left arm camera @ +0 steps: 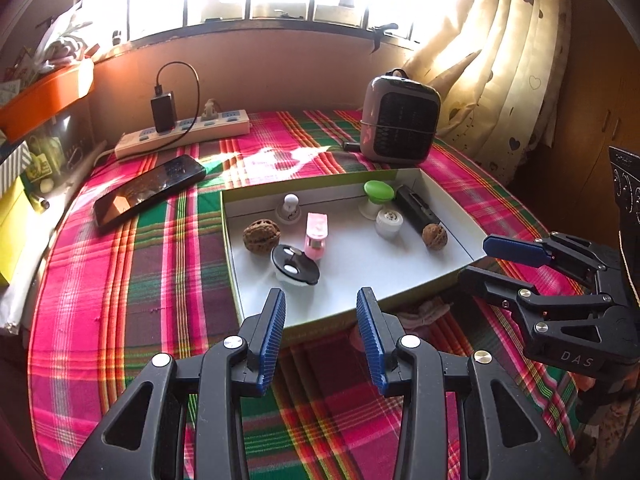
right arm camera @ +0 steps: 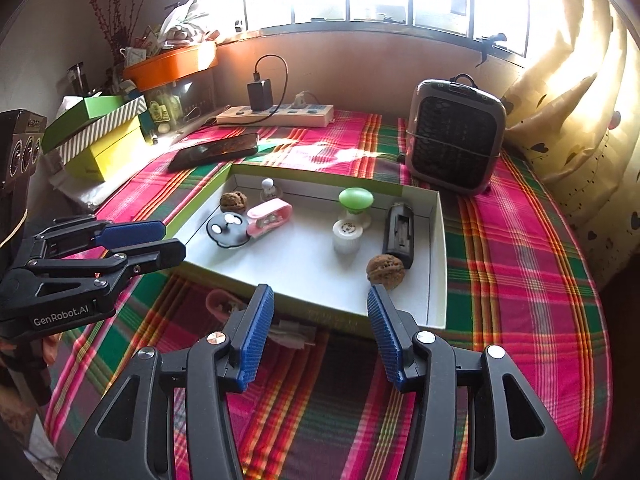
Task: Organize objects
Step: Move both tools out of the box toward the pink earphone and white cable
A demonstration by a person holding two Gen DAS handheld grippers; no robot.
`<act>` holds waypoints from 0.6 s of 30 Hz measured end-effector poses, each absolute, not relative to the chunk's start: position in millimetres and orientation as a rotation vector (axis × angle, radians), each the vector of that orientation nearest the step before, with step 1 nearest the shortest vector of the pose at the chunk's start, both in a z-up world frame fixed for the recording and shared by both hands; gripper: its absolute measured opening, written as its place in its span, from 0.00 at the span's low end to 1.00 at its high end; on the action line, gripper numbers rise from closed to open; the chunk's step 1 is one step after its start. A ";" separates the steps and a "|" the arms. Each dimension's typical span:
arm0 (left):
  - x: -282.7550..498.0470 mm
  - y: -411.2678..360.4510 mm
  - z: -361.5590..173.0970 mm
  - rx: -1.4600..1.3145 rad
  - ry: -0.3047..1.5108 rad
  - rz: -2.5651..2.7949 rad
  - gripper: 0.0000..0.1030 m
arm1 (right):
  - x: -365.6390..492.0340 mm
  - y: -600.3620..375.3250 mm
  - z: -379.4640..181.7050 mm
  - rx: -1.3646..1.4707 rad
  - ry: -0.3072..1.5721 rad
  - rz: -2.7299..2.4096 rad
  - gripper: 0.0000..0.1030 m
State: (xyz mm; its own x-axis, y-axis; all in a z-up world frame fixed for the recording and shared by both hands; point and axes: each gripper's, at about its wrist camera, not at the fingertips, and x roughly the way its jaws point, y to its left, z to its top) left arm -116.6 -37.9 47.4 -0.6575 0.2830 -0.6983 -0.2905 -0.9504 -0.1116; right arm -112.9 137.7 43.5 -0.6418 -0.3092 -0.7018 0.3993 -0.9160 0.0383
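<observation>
A shallow white box with green sides [left arm camera: 400, 292] [right arm camera: 438, 264] lies on the plaid table. In it are two walnuts [left arm camera: 260, 236] [left arm camera: 435, 235] [right arm camera: 386, 271], a pink clip [left arm camera: 317, 236] [right arm camera: 267, 216], a black round lid [left arm camera: 295, 266] [right arm camera: 228, 229], a green-topped knob [left arm camera: 378, 194] [right arm camera: 354, 200], a white cap [left arm camera: 388, 222] [right arm camera: 347, 236], a black rectangular piece [left arm camera: 416, 208] [right arm camera: 398, 232] and a small white bulb figure [left arm camera: 290, 208] [right arm camera: 268, 188]. My left gripper [left arm camera: 321, 320] [right arm camera: 168, 240] is open and empty at the box's near edge. My right gripper [right arm camera: 320, 316] [left arm camera: 476, 256] is open and empty by the box's right corner.
A phone [left arm camera: 150, 190] [right arm camera: 214, 152], a power strip with a charger [left arm camera: 184, 132] [right arm camera: 276, 114] and a small grey heater [left arm camera: 400, 120] [right arm camera: 456, 136] sit behind the box. Stacked boxes [right arm camera: 100, 136] and an orange tray [right arm camera: 172, 66] stand at the left. A pinkish item and paper [right arm camera: 224, 304] lie under the box's front edge.
</observation>
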 end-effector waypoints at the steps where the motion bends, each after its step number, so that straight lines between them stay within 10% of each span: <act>1: -114.2 -37.8 45.0 -1.100 0.014 2.595 0.34 | -111.6 135.4 39.4 1.062 0.176 -2.514 0.49; 18: -107.3 -48.2 15.9 -1.207 -0.060 2.536 0.34 | -118.5 112.8 8.8 1.151 0.209 -2.369 0.49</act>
State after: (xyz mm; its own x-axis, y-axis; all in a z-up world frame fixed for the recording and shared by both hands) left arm -107.3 -48.2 15.9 -0.5861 0.3124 -0.7476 -0.2764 -0.9444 -0.1779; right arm -118.5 112.8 8.8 -0.5217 -0.3646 -0.7713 0.4939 -0.8662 0.0754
